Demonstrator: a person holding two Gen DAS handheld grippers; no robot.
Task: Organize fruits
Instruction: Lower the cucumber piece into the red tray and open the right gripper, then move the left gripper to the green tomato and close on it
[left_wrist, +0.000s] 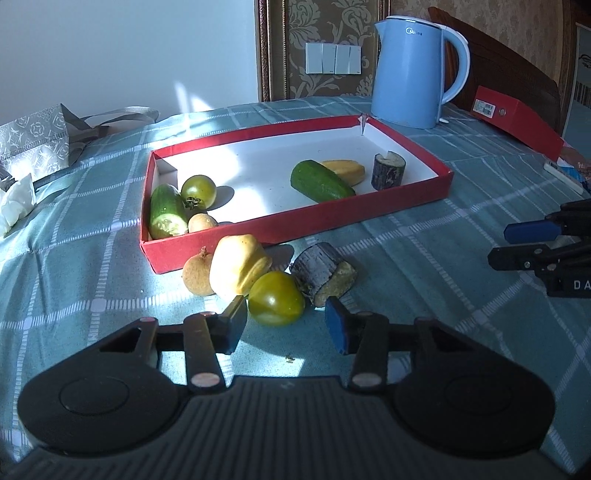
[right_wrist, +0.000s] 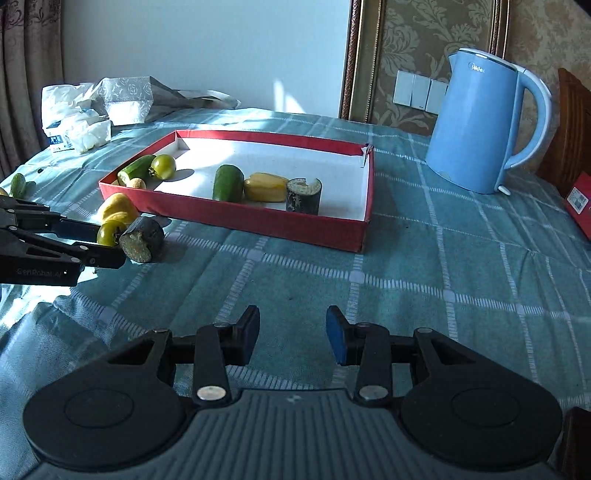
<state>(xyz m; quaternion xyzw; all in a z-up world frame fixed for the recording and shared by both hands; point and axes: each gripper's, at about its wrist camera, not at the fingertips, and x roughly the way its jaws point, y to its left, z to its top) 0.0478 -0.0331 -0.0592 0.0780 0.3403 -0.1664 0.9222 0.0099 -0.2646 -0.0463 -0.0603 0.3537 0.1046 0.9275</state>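
A green tomato (left_wrist: 275, 297) lies on the checked cloth between the tips of my left gripper (left_wrist: 285, 314), which is open; its pads stand close beside the tomato without pressing it. Around the tomato lie a yellow pepper (left_wrist: 238, 264), a brown round fruit (left_wrist: 197, 273) and a dark eggplant chunk (left_wrist: 319, 273). Behind them, the red tray (left_wrist: 295, 225) holds two cucumber pieces, another green tomato (left_wrist: 198, 190), a small brown fruit, a yellow pepper piece and an eggplant chunk (left_wrist: 388, 171). My right gripper (right_wrist: 292, 321) hovers open and empty over bare cloth, well to the right of the tomato (right_wrist: 109, 232).
A blue kettle (right_wrist: 480, 125) stands behind the tray's right end. A red box (left_wrist: 517, 118) lies at the far right. A patterned gift bag (right_wrist: 129, 98) and white packets (right_wrist: 79, 129) sit at the back left. Another cucumber (right_wrist: 17, 184) lies near the left edge.
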